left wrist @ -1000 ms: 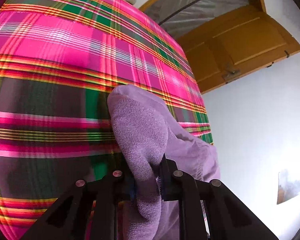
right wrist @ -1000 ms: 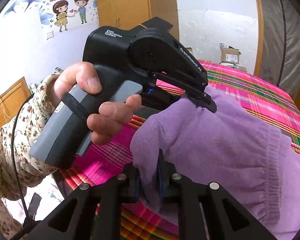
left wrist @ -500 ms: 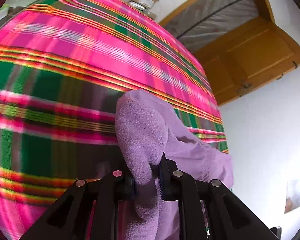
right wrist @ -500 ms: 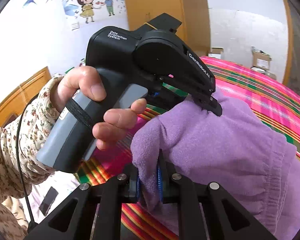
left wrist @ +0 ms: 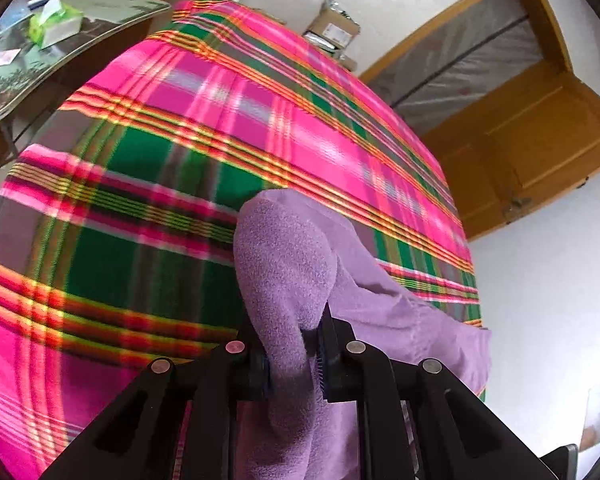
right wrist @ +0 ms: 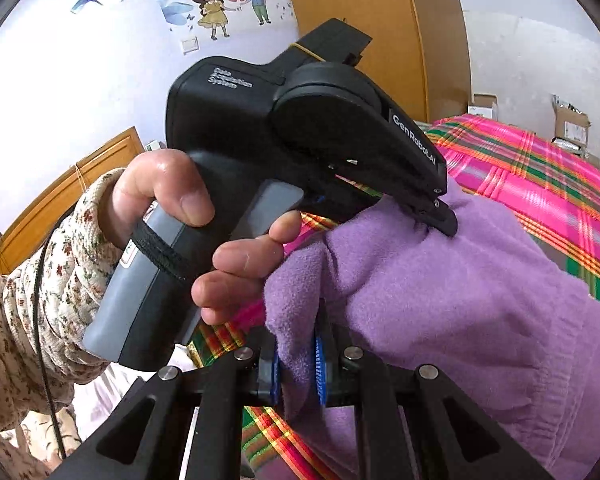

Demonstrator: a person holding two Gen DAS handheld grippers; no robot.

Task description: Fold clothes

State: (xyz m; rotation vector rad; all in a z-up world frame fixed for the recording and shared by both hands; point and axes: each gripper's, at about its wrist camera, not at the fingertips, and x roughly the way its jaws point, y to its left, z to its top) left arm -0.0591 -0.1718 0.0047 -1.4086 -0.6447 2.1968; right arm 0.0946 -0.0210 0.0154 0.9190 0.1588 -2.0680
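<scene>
**Two grippers, one purple cloth**

Left black gripper [left wrist: 292, 364] pinched tight on soft purple fleece garment [left wrist: 288, 264]. Right black gripper [right wrist: 298, 364] pinched tight on the same garment, lifted over pink and green checked bedspread [left wrist: 228, 120]. Left hand [right wrist: 204, 240] in flowery sleeve wrapped round its handle, pointing down. One garment, two grippers.

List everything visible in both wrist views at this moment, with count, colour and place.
fleece garment: one, lilac, lifted over the bed, pinched by both grippers
bedspread: one, pink-green plaid, covering the bed
cardboard boxes: several, brown, beyond the bed's far end
side table: one, glass-topped, left of the bed
tissue pack: one, green-white, on that table
door: one, wooden, right of the bed
wall stickers: cartoon couple, upper wall
left gripper: black, shut on fleece
right gripper: black, shut on fleece
left hand: floral sleeve, gripping handle
</scene>
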